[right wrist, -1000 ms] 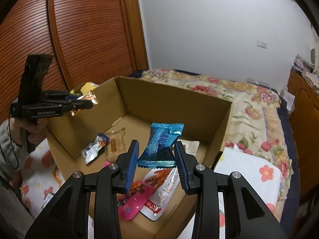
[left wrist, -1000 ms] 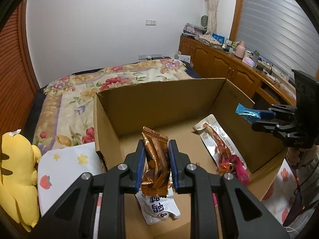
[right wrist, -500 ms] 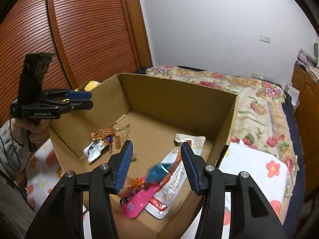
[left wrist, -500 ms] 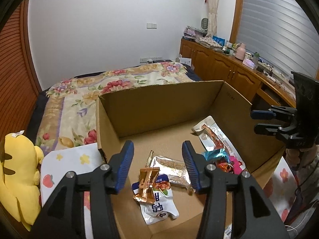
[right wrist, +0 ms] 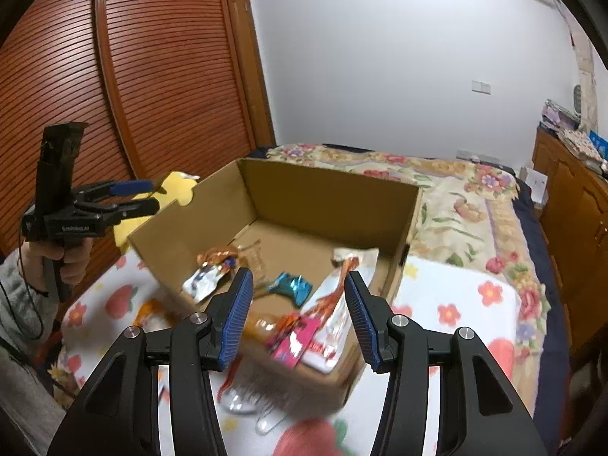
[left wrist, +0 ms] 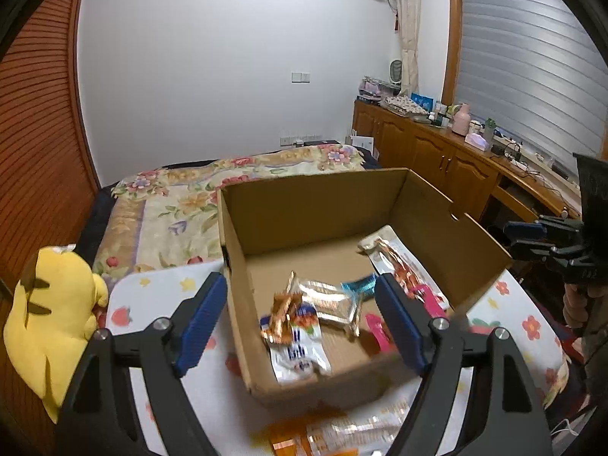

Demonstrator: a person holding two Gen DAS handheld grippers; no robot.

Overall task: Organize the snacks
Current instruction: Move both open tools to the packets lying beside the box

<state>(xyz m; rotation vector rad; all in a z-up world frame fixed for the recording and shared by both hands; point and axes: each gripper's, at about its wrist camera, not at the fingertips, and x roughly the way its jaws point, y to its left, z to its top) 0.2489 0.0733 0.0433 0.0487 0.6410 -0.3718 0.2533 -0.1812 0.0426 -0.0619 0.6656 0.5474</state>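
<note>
An open cardboard box (left wrist: pixel 323 197) (right wrist: pixel 326 190) stands on a fruit-print cloth on the bed. Inside lie a copper-brown wrapper (left wrist: pixel 283 306) (right wrist: pixel 216 255), a blue wrapper (left wrist: pixel 359 285) (right wrist: pixel 290 285), a white pouch (left wrist: pixel 298 357), a silver packet (left wrist: pixel 330 302), a long clear packet (left wrist: pixel 395 258) (right wrist: pixel 338 304) and a pink packet (right wrist: pixel 292 342). My left gripper (left wrist: pixel 302 321) is open and empty above the box's near edge. My right gripper (right wrist: pixel 298 315) is open and empty above its own near edge. Blurred snack packets lie outside the box (left wrist: pixel 342 433) (right wrist: pixel 247 402).
A yellow plush toy (left wrist: pixel 49 319) sits left of the box. A floral bedspread (right wrist: pixel 456 197) stretches behind. Wooden cabinets (left wrist: pixel 437 159) with clutter line the right wall, a slatted wooden wardrobe (right wrist: pixel 159 76) the left. The other gripper shows at each view's edge (left wrist: pixel 547 243) (right wrist: pixel 114 201).
Both grippers opened and dropped their snacks, the copper-brown and the blue wrapper, into the box. Both have since pulled back and up from the box, jaws wider.
</note>
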